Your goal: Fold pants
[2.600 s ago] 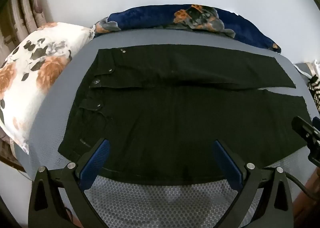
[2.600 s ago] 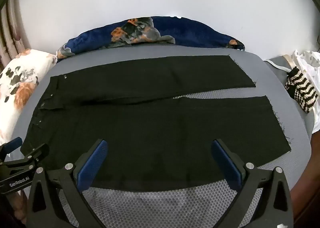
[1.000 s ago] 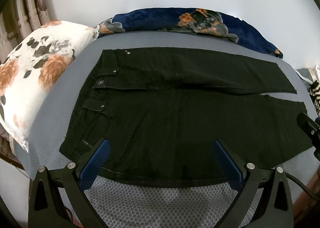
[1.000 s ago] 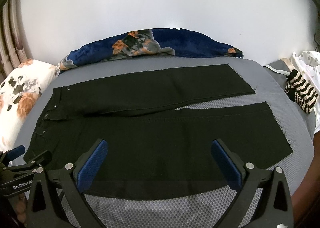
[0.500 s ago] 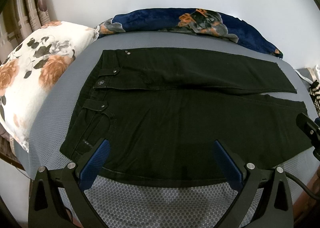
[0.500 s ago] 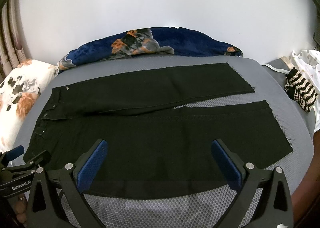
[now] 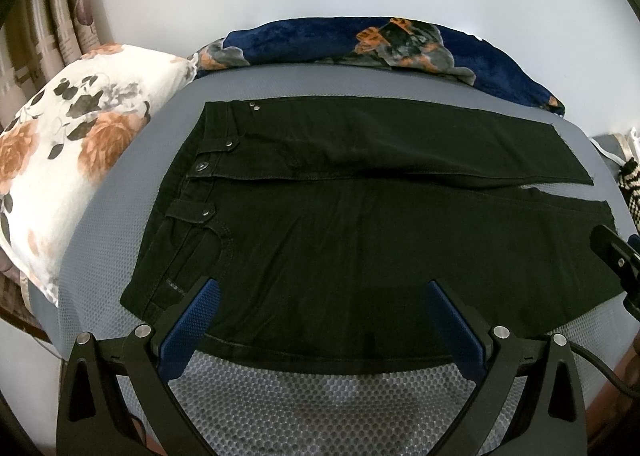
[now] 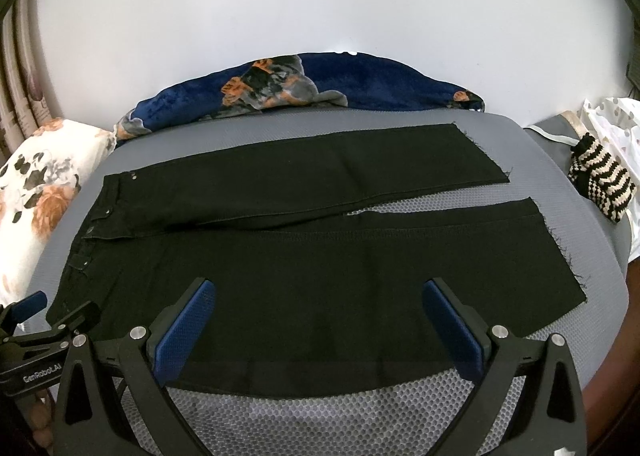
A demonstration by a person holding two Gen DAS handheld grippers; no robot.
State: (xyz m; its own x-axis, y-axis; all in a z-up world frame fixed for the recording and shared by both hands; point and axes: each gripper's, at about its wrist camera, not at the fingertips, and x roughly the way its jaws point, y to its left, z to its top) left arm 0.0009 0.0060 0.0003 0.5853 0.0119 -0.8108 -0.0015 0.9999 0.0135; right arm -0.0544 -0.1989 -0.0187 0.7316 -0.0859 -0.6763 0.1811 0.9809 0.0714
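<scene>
Black pants (image 7: 360, 224) lie flat on a grey mesh surface (image 7: 320, 408), waistband to the left and the two legs running right, side by side. They also show in the right wrist view (image 8: 304, 256), with frayed hems at the right. My left gripper (image 7: 320, 292) is open and empty above the near edge by the hip. My right gripper (image 8: 318, 292) is open and empty above the near leg. Each gripper's side shows at the edge of the other's view.
A floral white pillow (image 7: 68, 144) lies at the left. A dark blue floral blanket (image 7: 360, 40) runs along the back by the wall. A black-and-cream striped knit item (image 8: 600, 188) and white cloth (image 8: 616, 124) lie at the right.
Both grippers have drawn back a little from the pants, so more of the near grey surface shows. The pants have not moved.
</scene>
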